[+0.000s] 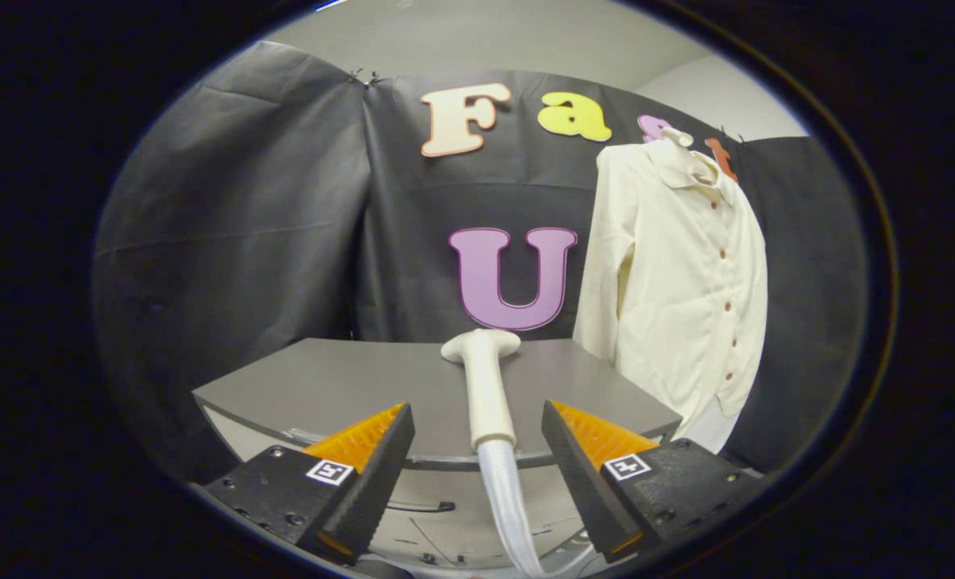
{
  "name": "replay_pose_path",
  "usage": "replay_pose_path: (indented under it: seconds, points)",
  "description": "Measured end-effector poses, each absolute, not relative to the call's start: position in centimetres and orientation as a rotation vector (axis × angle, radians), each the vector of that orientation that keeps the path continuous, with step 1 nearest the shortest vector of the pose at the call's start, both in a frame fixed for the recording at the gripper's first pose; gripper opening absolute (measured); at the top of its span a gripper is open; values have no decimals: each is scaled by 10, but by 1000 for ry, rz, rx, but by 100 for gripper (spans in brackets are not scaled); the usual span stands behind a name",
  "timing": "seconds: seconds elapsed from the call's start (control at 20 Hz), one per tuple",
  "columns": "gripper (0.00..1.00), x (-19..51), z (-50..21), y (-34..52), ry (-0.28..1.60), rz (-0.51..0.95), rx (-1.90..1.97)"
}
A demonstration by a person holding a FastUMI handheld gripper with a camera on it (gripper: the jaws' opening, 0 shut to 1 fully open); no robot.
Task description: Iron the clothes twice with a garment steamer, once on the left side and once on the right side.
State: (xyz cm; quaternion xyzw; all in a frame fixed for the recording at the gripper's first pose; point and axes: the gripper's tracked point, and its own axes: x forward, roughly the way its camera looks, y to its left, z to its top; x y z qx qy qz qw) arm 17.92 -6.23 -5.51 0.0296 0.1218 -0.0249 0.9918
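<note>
From the gripper view, the gripper (477,450) stands wide open with nothing in its grasp — each finger sits clear of the garment steamer (485,386), which lies between them on the grey table (324,386). The handle's long axis runs from 6 toward 12 o'clock, head pointing away at the booth wall, its braided hose (513,507) trailing back off the table edge. That lie looks suited to a straight approach and a grip across the handle. The cream shirt (678,273) hangs at 2 o'clock, buttoned front facing out — presumably so both sides can be steamed.
</note>
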Motion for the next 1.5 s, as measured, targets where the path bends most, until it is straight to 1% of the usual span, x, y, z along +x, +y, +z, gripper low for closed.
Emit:
replay_pose_path:
  seconds: [0.1,0.35,0.55,0.75,0.85,1.1,1.35,1.5]
  points:
    - [97,194,-61,-61,272,-45,72]
    - [91,228,-78,-62,342,-43,71]
    - [75,248,-86,-62,368,-51,69]
    - [58,259,-99,-71,389,-94,36]
    - [49,259,-104,-71,407,-92,43]
    - [43,259,-105,-74,394,-102,56]
    - [42,260,-104,-71,366,-85,16]
    - [41,258,-101,-74,348,-101,-26]
